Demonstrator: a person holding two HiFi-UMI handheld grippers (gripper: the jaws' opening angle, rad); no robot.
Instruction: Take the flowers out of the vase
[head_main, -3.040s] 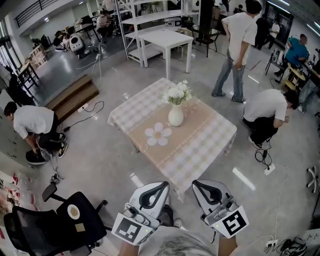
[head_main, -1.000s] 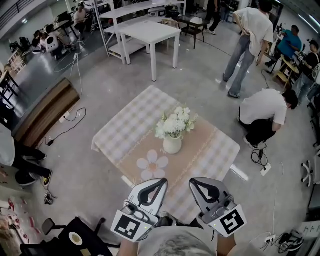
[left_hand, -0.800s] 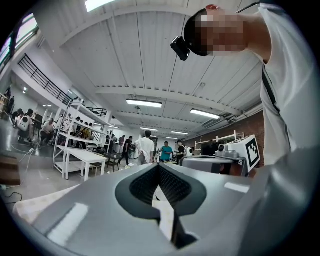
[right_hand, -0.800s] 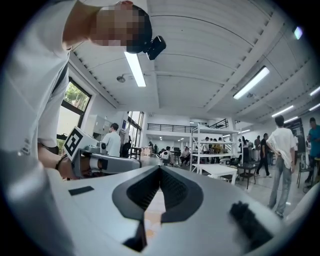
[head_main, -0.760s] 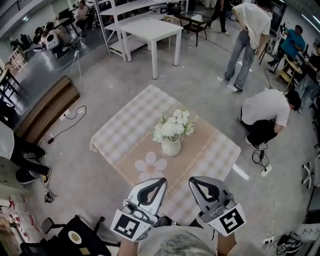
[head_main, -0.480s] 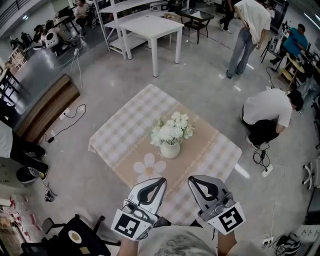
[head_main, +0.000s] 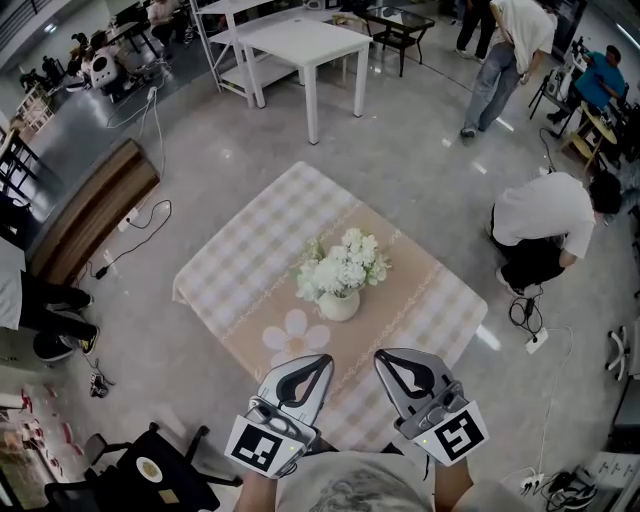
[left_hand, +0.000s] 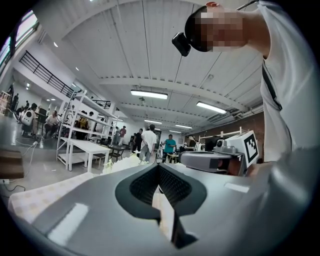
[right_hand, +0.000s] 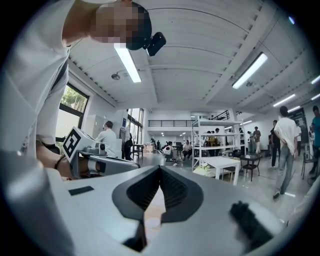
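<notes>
A white vase (head_main: 339, 304) holding a bunch of white flowers (head_main: 342, 267) stands in the middle of a low table with a checked cloth (head_main: 240, 250). My left gripper (head_main: 325, 360) and right gripper (head_main: 381, 358) hang side by side just short of the table's near edge, pointing level at the vase. Both have their jaws shut with nothing between them. In the left gripper view the flowers (left_hand: 122, 162) rise just past the shut tips (left_hand: 159, 166), left of centre. In the right gripper view the flowers (right_hand: 205, 170) show to the right of the tips (right_hand: 160, 168).
A white flower-shaped mat (head_main: 296, 336) lies on the cloth in front of the vase. A person crouches on the floor at the right (head_main: 545, 215). A black office chair (head_main: 130, 470) stands at the lower left. A wooden bench (head_main: 90, 215) and a white table (head_main: 305, 40) stand further off.
Both grippers and the head camera have come closer to the table. The vase now sits nearer the gripper tips. Both pairs of jaws stay shut.
</notes>
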